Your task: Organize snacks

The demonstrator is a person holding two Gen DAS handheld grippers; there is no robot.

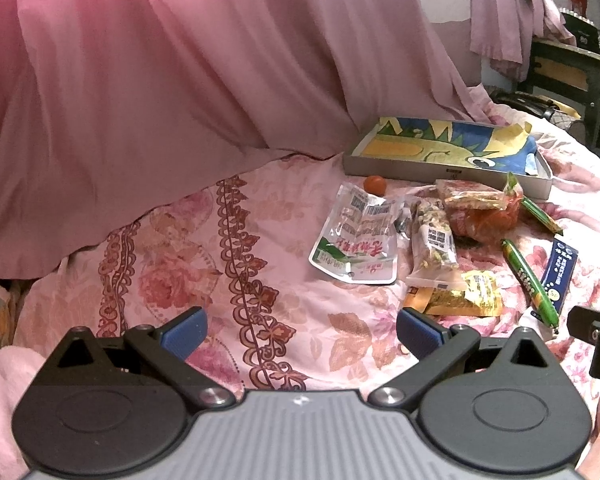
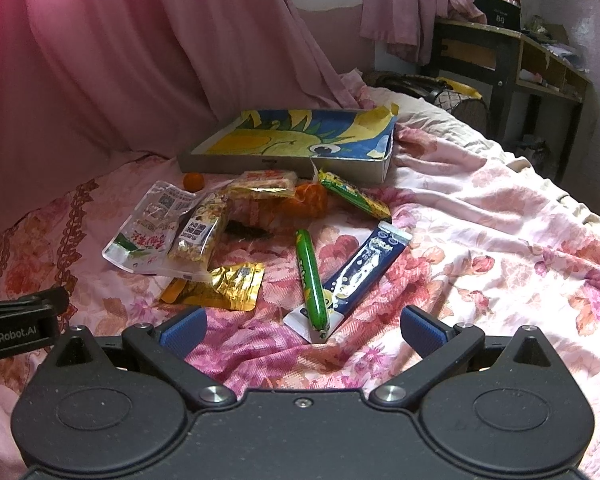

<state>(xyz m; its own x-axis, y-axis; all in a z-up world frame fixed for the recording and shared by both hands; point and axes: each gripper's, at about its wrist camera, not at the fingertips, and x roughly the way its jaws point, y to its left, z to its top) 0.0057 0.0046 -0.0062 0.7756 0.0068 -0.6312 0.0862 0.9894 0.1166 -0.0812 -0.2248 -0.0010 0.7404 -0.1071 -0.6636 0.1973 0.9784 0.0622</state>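
Observation:
Snacks lie scattered on a floral bedspread in front of a shallow grey tray (image 2: 260,167) lined with a blue and yellow picture; the tray also shows in the left wrist view (image 1: 400,168). A green sausage stick (image 2: 311,280) lies across a dark blue sachet (image 2: 364,268). A gold packet (image 2: 228,286), a clear nut bar (image 2: 200,236), a white pouch (image 2: 140,236), a second green stick (image 2: 354,194) and a small orange fruit (image 2: 193,181) lie around. My right gripper (image 2: 302,330) is open and empty, just short of the sausage stick. My left gripper (image 1: 300,330) is open and empty over bare bedspread, left of the gold packet (image 1: 466,296).
Pink curtains (image 2: 140,60) hang along the left and back. A dark wooden desk (image 2: 512,60) stands at the far right behind the bed. The bedspread (image 2: 480,240) is rumpled to the right of the snacks.

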